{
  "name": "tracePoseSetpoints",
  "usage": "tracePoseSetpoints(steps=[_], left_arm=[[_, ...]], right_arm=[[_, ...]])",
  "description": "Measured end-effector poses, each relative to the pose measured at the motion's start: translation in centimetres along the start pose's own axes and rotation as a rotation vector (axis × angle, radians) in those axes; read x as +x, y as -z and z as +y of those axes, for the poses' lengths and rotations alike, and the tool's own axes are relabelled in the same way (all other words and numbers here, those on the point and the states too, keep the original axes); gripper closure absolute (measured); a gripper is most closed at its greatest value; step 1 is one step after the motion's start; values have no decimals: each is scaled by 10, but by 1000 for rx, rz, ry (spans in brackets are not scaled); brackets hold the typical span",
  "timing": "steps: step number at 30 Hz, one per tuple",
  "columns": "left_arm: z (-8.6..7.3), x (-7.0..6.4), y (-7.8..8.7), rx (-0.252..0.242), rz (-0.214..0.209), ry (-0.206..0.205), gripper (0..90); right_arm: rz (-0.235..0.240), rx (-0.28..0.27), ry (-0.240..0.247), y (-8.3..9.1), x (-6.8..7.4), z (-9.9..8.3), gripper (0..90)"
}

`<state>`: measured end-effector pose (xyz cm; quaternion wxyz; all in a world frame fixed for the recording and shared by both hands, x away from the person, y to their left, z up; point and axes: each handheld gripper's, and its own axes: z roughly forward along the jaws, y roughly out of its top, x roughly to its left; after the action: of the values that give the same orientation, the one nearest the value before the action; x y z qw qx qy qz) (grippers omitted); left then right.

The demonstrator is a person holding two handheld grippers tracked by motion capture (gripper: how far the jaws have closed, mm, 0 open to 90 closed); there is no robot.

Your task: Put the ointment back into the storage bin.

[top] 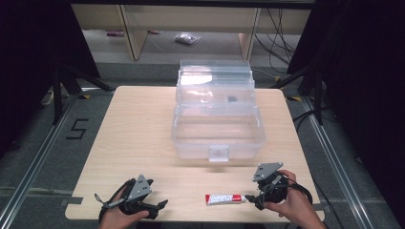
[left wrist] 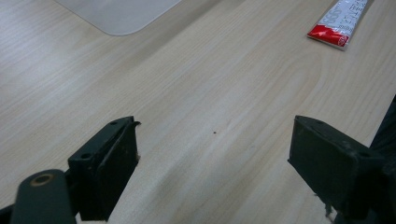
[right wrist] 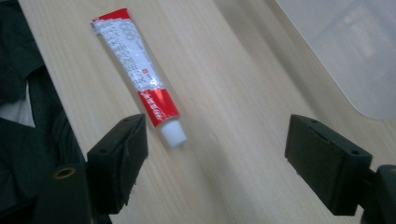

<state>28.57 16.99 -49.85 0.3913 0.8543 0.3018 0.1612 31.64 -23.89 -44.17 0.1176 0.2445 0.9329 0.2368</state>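
Note:
A red and white tube (top: pixel 225 198) lies flat near the table's front edge, its white cap (right wrist: pixel 173 135) towards my right gripper (top: pixel 252 193). In the right gripper view the tube (right wrist: pixel 140 70) stretches away from the left jaw, and the right gripper (right wrist: pixel 217 133) is open, with the cap just inside the gap. My left gripper (top: pixel 158 193) rests at the front left, pointing right. It is open (left wrist: pixel 215 135) over bare wood, with the tube's red end (left wrist: pixel 338 23) farther off.
A clear plastic box (top: pixel 217 138) with raised tiers stands open in the middle of the wooden table (top: pixel 133 133). Its corner shows in both gripper views (left wrist: pixel 119 14) (right wrist: pixel 345 46). Dark clothing (right wrist: pixel 23 116) lies beyond the table's front edge.

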Motion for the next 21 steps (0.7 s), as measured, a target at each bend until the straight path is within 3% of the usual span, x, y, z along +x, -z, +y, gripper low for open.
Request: tracePoseSetpoints(steps=[3, 6, 8, 9, 10, 11, 17, 18, 20, 21], left_arm=[[0, 0, 0, -1, 0, 1, 151], [0, -1, -1, -11, -1, 13, 151], [0, -1, 0, -13, -2, 13, 151], [0, -1, -1, -13, -3, 12, 151], [0, 0, -1, -12, -3, 13, 151], [0, 0, 0, 0, -2, 0, 151], [0, 0, 0, -12, -3, 13, 151], [0, 1, 0, 4, 5, -6, 151], [0, 0, 0, -6, -1, 11, 151], [0, 0, -1, -11, -4, 13, 151]], right_arm=[[23, 7, 60, -3, 3, 9, 245], [46, 44, 71, -6, 9, 16, 259], [56, 57, 111, -10, 11, 20, 287], [55, 76, 101, -11, 14, 21, 290], [68, 76, 130, -14, 14, 23, 292], [72, 87, 127, -15, 16, 25, 300], [90, 123, 152, -21, 20, 32, 338], [99, 124, 183, -24, 19, 34, 351], [113, 137, 215, -28, 20, 36, 373], [117, 149, 204, -29, 22, 37, 380]])
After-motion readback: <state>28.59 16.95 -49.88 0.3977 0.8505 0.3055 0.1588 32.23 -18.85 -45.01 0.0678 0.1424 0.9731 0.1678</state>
